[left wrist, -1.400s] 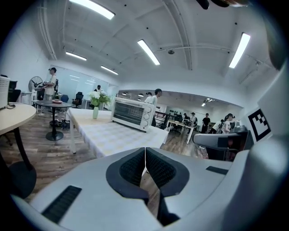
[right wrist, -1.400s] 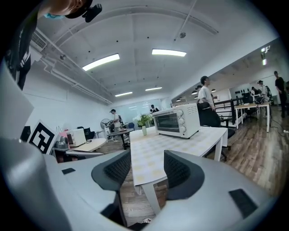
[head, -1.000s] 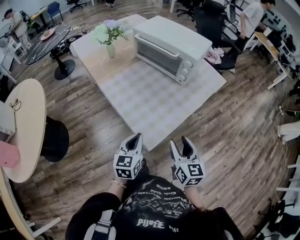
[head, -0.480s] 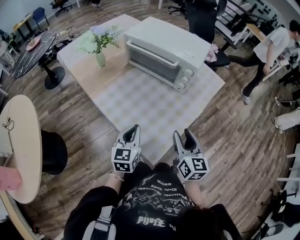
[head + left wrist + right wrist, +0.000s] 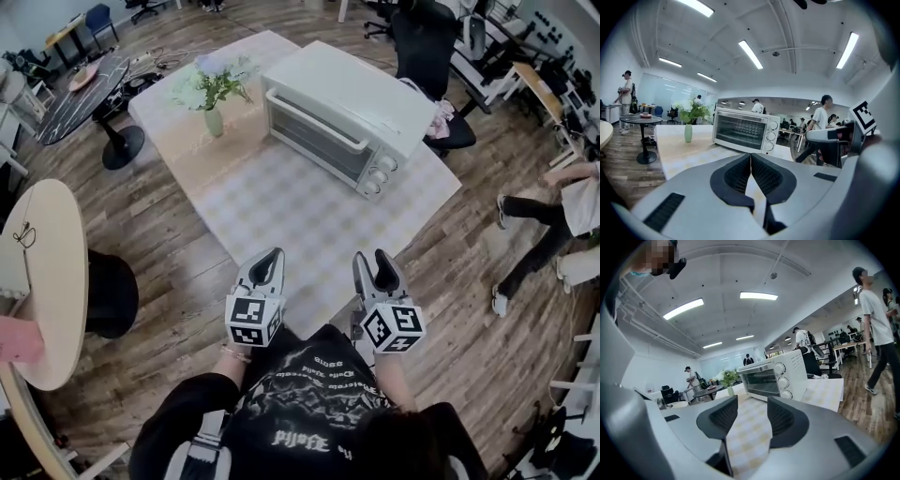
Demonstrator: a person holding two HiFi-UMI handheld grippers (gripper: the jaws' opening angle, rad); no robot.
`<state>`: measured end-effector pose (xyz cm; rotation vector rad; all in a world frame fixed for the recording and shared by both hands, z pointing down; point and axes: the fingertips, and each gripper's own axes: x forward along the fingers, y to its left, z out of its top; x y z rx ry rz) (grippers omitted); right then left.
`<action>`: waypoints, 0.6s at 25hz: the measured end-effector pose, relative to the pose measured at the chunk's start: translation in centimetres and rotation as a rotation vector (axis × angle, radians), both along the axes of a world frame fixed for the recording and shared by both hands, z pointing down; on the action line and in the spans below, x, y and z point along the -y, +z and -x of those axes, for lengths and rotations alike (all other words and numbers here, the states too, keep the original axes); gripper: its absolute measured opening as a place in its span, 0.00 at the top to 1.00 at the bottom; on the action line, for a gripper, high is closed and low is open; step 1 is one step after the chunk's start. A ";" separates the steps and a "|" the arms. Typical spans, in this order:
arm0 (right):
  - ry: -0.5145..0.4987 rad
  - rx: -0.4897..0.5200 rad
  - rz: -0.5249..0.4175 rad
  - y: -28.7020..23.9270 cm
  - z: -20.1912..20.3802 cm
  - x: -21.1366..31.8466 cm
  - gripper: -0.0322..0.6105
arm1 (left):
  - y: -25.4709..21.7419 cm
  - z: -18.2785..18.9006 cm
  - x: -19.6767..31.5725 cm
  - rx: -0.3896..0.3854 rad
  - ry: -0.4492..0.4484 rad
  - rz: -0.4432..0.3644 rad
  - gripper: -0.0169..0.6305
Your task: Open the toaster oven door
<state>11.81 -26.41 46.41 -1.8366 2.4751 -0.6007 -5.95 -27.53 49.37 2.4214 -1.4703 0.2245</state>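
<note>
White toaster oven point(image 5: 342, 112), one, door shut — left gripper point(image 5: 267, 258) fingers pressed together empty, right gripper point(image 5: 372, 261) fingers apart, narrowing, empty.

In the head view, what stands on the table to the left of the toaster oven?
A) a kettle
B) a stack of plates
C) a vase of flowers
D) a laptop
C: a vase of flowers stands on the table, left of the toaster oven.

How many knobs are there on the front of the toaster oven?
3, in one column at the right end of the oven front: top knob, middle knob, bottom knob. None seems hidden.
</note>
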 end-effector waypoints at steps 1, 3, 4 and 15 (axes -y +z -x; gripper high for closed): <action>0.000 0.009 -0.005 -0.4 -0.3 0.8 0.64 | -0.1 -0.1 0.2 0.002 -0.008 0.001 0.94; -0.002 0.026 -0.015 -1.3 -0.9 2.4 0.64 | -0.2 -0.3 0.6 0.003 -0.023 0.001 0.94; -0.003 0.036 -0.019 -1.7 -1.2 3.2 0.65 | -0.3 -0.4 0.7 0.004 -0.029 0.000 0.94; 0.008 0.174 0.005 -5.1 -2.3 12.5 0.65 | -0.7 0.3 1.0 0.028 -0.098 0.000 0.94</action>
